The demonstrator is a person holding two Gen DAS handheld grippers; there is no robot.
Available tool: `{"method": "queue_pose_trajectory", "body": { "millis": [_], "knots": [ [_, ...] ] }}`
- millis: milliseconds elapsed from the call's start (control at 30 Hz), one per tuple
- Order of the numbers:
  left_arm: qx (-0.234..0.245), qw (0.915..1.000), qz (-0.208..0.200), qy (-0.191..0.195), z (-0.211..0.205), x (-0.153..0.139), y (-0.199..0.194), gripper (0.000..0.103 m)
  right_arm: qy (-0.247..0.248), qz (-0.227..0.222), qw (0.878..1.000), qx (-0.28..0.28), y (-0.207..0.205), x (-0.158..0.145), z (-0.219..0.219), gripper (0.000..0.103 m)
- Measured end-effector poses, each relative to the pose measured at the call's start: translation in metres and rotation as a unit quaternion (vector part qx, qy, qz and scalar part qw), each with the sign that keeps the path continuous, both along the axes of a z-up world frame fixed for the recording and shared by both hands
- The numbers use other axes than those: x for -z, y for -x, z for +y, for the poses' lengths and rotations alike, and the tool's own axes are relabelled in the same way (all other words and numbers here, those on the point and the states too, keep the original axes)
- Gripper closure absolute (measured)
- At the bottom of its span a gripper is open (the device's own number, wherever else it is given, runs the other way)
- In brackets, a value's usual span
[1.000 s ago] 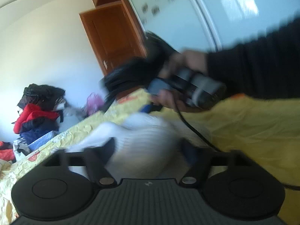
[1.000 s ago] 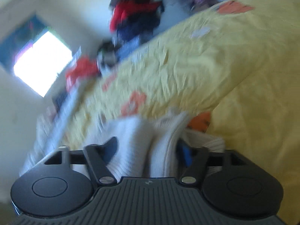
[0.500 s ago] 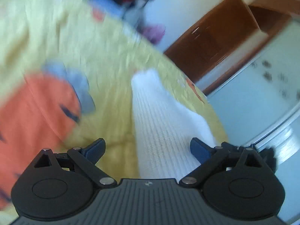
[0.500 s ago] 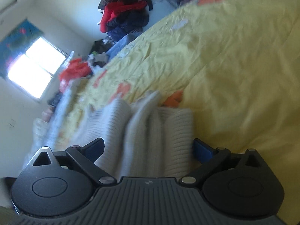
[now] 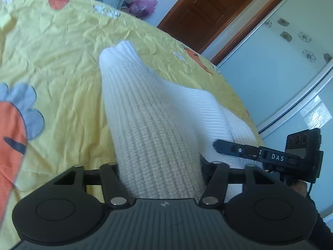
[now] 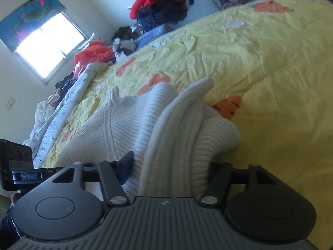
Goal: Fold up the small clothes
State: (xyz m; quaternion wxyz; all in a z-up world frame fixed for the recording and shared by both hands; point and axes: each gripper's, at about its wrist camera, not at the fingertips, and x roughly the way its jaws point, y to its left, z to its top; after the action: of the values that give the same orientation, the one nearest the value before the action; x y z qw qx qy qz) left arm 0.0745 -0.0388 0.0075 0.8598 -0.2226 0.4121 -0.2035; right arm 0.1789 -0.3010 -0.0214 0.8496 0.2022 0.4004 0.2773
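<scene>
Both grippers' jaws clamped, side by side.

A home bedroom: yellow bedsheet (image 6: 260, 48), clothes pile (image 6: 162, 6), wardrobe (image 5: 276, 66), wooden door (image 5: 199, 14).

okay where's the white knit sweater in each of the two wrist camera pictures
Left wrist: the white knit sweater fills the centre, running from the jaws up the picture.
Right wrist: lower centre, bunched between the jaws.
Shared landmark: the yellow carrot-print bedsheet under it.
</scene>
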Motion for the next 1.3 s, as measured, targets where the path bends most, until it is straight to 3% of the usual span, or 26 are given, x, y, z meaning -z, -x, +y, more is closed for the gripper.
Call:
{"method": "queue_pose_trajectory", "body": {
  "millis": [100,200,267,333,367,433,500,533,600,700,767,800,867,933,1033,1100,1200,1300],
  "knots": [
    [-0.009,0.9999,-0.012,-0.009,0.007,-0.021,-0.018,0.050,-0.002,-0.019,1.000,0.004,0.005,-0.012,0.010,0.049],
    [-0.021,0.9981,-0.044,-0.038,0.026,-0.043,-0.021,0.049,-0.041,-0.029,0.999,-0.007,0.003,-0.024,0.022,0.053],
    [-0.031,0.9975,-0.036,-0.052,0.040,-0.043,-0.029,0.048,-0.055,-0.035,0.998,-0.016,-0.005,-0.029,0.034,0.055],
    [-0.041,0.9970,-0.003,-0.066,0.052,-0.028,-0.041,0.040,-0.075,-0.020,0.997,-0.011,-0.021,-0.022,0.047,0.055],
    [-0.050,0.9964,0.022,-0.065,0.059,-0.018,-0.044,0.037,-0.078,-0.006,0.997,-0.005,-0.031,-0.015,0.053,0.053],
    [-0.090,0.9952,0.030,-0.024,0.078,-0.008,-0.034,0.033,-0.066,0.028,0.997,0.031,-0.045,0.000,0.059,0.032],
    [-0.113,0.9933,-0.011,-0.018,0.086,-0.014,-0.008,0.031,-0.063,0.057,0.995,0.061,-0.046,0.009,0.056,0.025],
    [-0.129,0.9896,-0.045,-0.044,0.085,-0.019,0.013,0.029,-0.070,0.050,0.994,0.061,-0.039,0.009,0.053,0.025],
    [-0.147,0.9735,-0.123,-0.125,0.073,-0.028,0.053,0.028,-0.053,0.011,0.996,0.069,-0.019,0.000,0.046,0.025],
    [-0.102,0.9287,-0.243,-0.260,0.038,-0.030,0.115,0.028,-0.032,-0.060,0.994,0.081,0.015,-0.021,0.034,0.026],
    [-0.065,0.9078,-0.273,-0.312,0.020,-0.023,0.138,0.028,-0.048,-0.077,0.994,0.065,0.031,-0.031,0.032,0.026],
    [-0.054,0.9057,-0.271,-0.321,0.015,-0.018,0.143,0.028,-0.053,-0.080,0.994,0.050,0.035,-0.036,0.034,0.026],
    [-0.039,0.9177,-0.238,-0.316,0.012,-0.007,0.139,0.028,-0.054,-0.067,0.996,0.009,0.035,-0.040,0.045,0.026],
    [-0.054,0.9271,-0.207,-0.308,0.013,-0.001,0.128,0.027,-0.046,-0.050,0.998,-0.018,0.029,-0.039,0.055,0.026],
    [-0.055,0.9383,-0.185,-0.287,0.012,-0.001,0.119,0.029,-0.018,-0.040,0.998,-0.042,0.022,-0.032,0.077,0.030],
    [-0.037,0.9377,-0.193,-0.287,0.009,-0.005,0.122,0.030,-0.022,-0.034,0.998,-0.053,0.020,-0.031,0.086,0.030],
    [-0.017,0.9290,-0.199,-0.312,0.004,0.003,0.124,0.028,-0.034,-0.019,0.997,-0.063,0.018,-0.035,0.092,0.031],
    [-0.027,0.9349,-0.178,-0.306,0.008,0.012,0.118,0.027,-0.023,-0.016,0.997,-0.076,0.020,-0.030,0.099,0.032]
  ]
}}
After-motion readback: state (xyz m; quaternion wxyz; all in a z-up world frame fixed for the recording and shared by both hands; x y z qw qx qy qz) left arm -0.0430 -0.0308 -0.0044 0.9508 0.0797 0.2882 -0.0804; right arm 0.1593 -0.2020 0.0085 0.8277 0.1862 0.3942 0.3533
